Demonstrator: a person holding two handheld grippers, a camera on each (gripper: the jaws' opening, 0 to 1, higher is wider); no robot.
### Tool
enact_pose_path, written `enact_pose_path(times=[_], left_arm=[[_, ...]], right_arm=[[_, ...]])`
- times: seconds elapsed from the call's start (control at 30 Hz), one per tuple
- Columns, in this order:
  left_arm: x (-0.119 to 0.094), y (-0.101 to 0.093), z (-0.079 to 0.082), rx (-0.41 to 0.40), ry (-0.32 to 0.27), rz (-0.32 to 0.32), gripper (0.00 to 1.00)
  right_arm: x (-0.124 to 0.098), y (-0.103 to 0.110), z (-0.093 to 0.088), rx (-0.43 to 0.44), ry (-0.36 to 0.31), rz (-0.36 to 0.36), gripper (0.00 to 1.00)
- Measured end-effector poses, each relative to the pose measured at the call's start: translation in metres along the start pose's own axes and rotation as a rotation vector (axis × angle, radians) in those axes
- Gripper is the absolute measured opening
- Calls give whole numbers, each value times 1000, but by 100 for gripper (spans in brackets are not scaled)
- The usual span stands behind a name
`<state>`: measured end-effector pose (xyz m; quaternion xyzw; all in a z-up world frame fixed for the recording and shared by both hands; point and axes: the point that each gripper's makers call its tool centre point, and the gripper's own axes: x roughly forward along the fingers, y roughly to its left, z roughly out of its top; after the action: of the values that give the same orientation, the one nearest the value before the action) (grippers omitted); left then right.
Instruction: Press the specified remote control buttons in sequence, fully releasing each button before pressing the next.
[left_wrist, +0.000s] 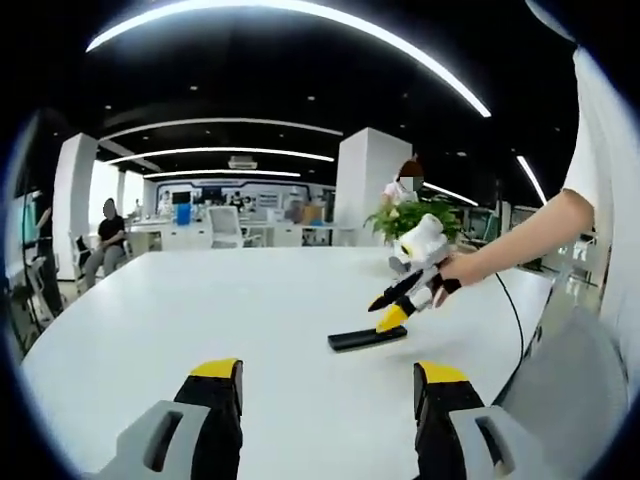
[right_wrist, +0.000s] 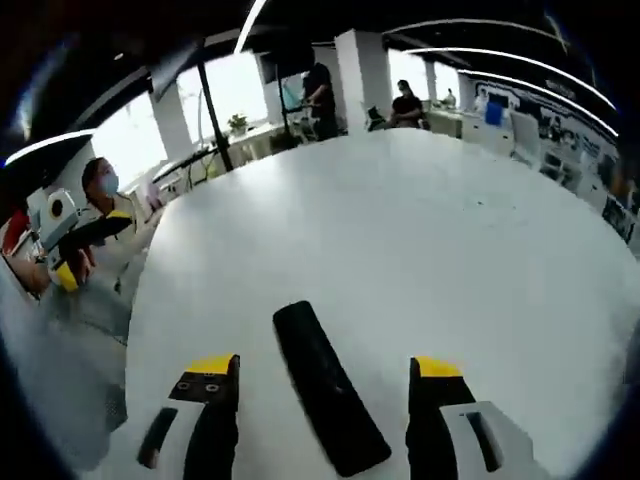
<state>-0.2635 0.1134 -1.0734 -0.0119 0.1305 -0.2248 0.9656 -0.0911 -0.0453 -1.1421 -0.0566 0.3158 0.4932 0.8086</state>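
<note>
A black remote control (left_wrist: 367, 338) lies flat on the white table (left_wrist: 200, 310), right of centre in the left gripper view. My left gripper (left_wrist: 328, 378) stands open near the table's front edge, short of the remote and apart from it. My right gripper (left_wrist: 392, 312), held in a hand, hovers just above the remote's right end with its yellow tips pointing down at it. In the right gripper view the remote (right_wrist: 325, 395) runs lengthwise between the open jaws of my right gripper (right_wrist: 327, 367). The left gripper (right_wrist: 66, 262) shows at the far left there.
A potted plant (left_wrist: 415, 215) stands at the table's far side. A black cable (left_wrist: 515, 320) runs over the right edge beside a grey chair (left_wrist: 570, 390). People sit at desks in the background (left_wrist: 108, 240). Wide bare tabletop (right_wrist: 420, 230) spreads beyond the remote.
</note>
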Motion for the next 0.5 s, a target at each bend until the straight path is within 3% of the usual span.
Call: enact_pose_path(times=[0.07, 0.2, 0.23, 0.33, 0.5], left_arm=[[0, 0, 1, -3, -6, -2, 70], [0, 1, 2, -5, -11, 2, 70], [0, 1, 2, -3, -12, 3, 70], [0, 1, 2, -7, -13, 4, 70], [-1, 2, 3, -10, -18, 3, 70]], right_arm=[[-11, 3, 5, 34, -61, -33, 76], [-34, 6, 13, 39, -178, -132, 99], [-42, 8, 16, 12, -208, -150, 98], [-67, 17, 12, 54, -270, -219, 99], [-90, 34, -1, 83, -296, -237, 99]])
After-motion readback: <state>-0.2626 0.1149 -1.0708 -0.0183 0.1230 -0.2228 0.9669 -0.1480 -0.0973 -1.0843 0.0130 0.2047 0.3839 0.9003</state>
